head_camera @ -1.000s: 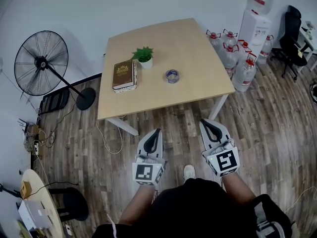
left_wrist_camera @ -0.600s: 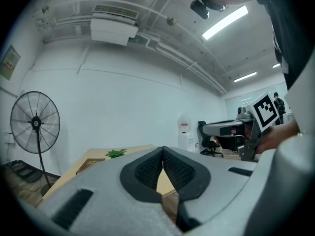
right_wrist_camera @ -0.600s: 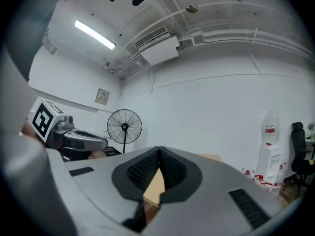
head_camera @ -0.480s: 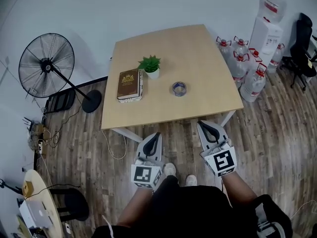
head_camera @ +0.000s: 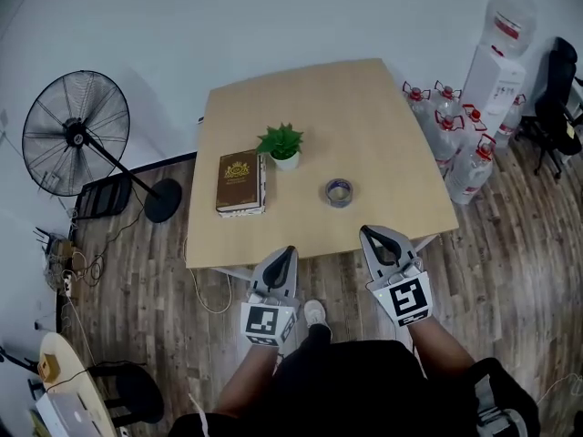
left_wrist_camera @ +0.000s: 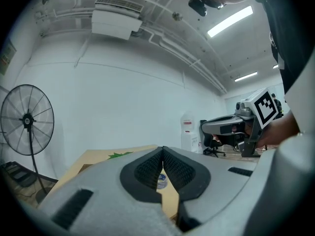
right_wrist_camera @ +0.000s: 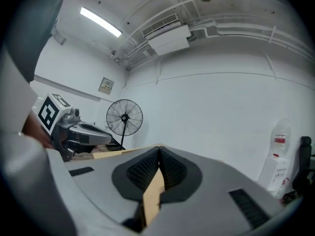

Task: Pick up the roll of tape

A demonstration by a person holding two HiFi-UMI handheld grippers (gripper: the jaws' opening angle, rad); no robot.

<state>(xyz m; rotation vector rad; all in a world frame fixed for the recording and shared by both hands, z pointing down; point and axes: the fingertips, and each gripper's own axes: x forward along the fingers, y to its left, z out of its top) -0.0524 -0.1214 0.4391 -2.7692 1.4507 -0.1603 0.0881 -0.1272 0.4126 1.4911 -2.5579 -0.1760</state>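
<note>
Standing at the near edge of the table [head_camera: 364, 98], the person held the left gripper [head_camera: 289, 253] and the right gripper [head_camera: 369, 235] level and side by side, tips at about that edge, a posture that suited a reach not yet made. Both pairs of jaws were pressed together with nothing pinched between them, so they would have to part before any grasp. The roll of tape [head_camera: 339, 192] lay flat on the tabletop, hole upward, apart from both grippers, ahead of the gap between them and nearer the right one, which probably made that gripper the likelier one to take it. A book [head_camera: 240, 182] and a small potted plant [head_camera: 283, 144] sat to the left of the roll, apart from it, leaving room around it. Only the head view gave this layout from above, together with the standing fan [head_camera: 77, 135] and the water bottles [head_camera: 451, 139] on the floor. Only the left gripper view showed the roll from the side, framed low in the slot behind its closed tips, with the right gripper alongside. The right gripper view showed bare tabletop through its own slot and no roll, but confirmed that its tips met
</note>
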